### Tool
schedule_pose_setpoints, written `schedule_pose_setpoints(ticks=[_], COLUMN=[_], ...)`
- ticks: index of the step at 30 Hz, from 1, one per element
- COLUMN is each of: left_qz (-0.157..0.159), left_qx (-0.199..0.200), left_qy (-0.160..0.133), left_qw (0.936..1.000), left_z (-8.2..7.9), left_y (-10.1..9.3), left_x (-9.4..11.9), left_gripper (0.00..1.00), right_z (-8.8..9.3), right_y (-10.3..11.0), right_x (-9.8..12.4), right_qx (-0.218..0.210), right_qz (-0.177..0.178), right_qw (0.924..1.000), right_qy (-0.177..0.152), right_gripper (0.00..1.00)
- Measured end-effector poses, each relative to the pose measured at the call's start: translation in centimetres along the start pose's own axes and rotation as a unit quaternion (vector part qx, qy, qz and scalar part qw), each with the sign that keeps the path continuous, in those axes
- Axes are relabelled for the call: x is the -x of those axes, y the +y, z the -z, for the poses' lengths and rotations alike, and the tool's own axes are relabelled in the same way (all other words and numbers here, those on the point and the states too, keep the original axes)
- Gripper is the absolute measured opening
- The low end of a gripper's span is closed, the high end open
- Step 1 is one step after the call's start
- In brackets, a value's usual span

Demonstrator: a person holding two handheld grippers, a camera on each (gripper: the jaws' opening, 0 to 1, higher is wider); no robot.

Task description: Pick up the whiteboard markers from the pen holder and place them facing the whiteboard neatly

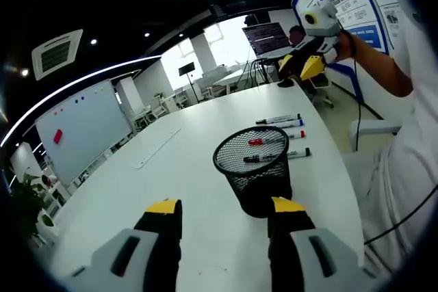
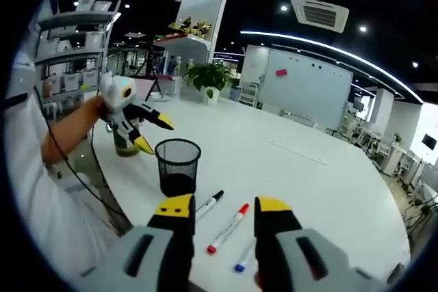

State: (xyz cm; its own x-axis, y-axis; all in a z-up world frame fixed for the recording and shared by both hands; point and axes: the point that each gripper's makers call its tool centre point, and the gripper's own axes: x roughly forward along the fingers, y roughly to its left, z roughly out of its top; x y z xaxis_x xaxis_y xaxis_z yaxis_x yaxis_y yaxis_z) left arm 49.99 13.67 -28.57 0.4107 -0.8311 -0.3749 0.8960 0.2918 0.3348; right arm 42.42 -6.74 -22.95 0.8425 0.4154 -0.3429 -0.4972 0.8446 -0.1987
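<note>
In the left gripper view the left gripper [image 1: 222,208] hovers with its jaws apart and empty, just short of the black mesh pen holder [image 1: 252,169] on the white table [image 1: 171,169]. Beyond the holder four whiteboard markers [image 1: 278,120] lie in a row, and the whiteboard [image 1: 82,128] stands far left. In the right gripper view the right gripper [image 2: 220,208] is likewise spread and empty above the red-capped marker [image 2: 228,228].

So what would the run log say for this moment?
left gripper: open | right gripper: open | markers: on table | pen holder: upright
</note>
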Motion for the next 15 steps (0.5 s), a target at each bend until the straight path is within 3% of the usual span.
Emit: schedule_pose_setpoints(ticks=[9, 15], left_qz=[0.000, 0.000], left_qx=[0.000, 0.000], left_qy=[0.000, 0.000], left_qw=[1.0000, 1.0000], left_z=[0.0, 0.0], left_y=[0.1, 0.0], left_x=[0.0, 0.0], left_gripper=[0.52, 0.52], right_z=[0.4, 1.1], right_y=[0.2, 0.4], right_x=[0.7, 1.0], right_qx=[-0.029, -0.025], right_qz=[-0.008, -0.010], right_qw=[0.9995, 0.9995], right_qy=[0.006, 0.016], right_gripper=[0.38, 0.40])
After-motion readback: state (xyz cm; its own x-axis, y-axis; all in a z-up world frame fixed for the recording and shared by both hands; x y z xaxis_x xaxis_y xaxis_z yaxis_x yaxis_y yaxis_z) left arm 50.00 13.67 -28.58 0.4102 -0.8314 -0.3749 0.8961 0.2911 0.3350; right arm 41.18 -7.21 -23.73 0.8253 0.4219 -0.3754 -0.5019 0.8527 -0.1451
